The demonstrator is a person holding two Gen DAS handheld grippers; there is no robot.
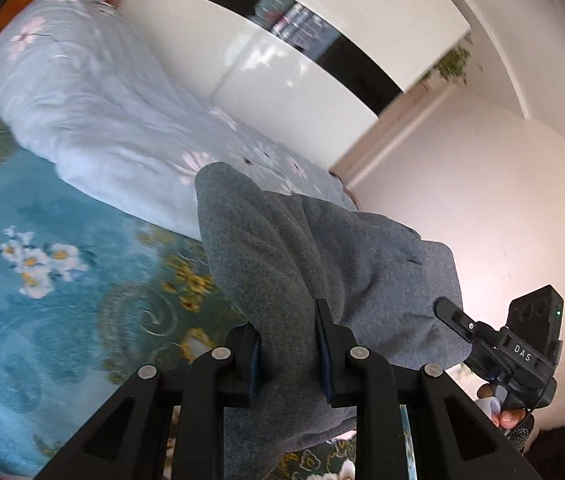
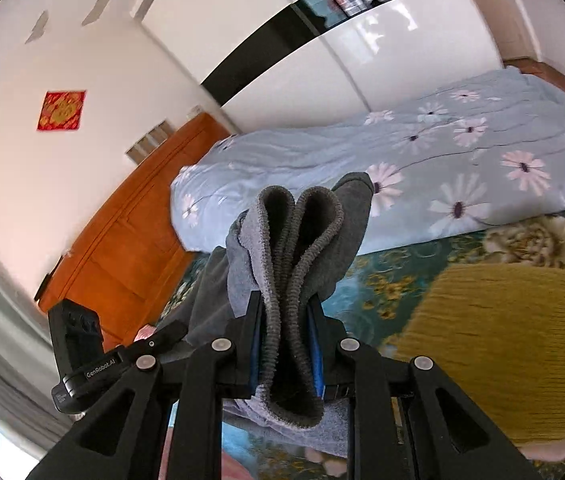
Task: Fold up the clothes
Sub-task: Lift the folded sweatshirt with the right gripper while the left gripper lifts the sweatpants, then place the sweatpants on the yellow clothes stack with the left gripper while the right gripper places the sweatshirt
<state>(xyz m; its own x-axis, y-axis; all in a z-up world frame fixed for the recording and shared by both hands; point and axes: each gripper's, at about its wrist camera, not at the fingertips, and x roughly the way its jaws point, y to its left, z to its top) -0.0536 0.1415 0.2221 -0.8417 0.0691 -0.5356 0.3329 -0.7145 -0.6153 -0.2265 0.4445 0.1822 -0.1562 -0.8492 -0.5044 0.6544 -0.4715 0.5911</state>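
Currently both hand-held grippers, left (image 1: 288, 354) and right (image 2: 286, 346), clamp the grey garment (image 1: 322, 248) aloft; next, lay it flat on the bed (image 1: 82, 280).

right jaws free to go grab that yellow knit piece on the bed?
Probably not: the right gripper is already shut on the grey garment. The yellow knit piece lies unobstructed, but the garment must go first.

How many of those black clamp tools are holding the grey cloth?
2: the left gripper pinches the grey garment at one edge; the right gripper clamps its ribbed hem.
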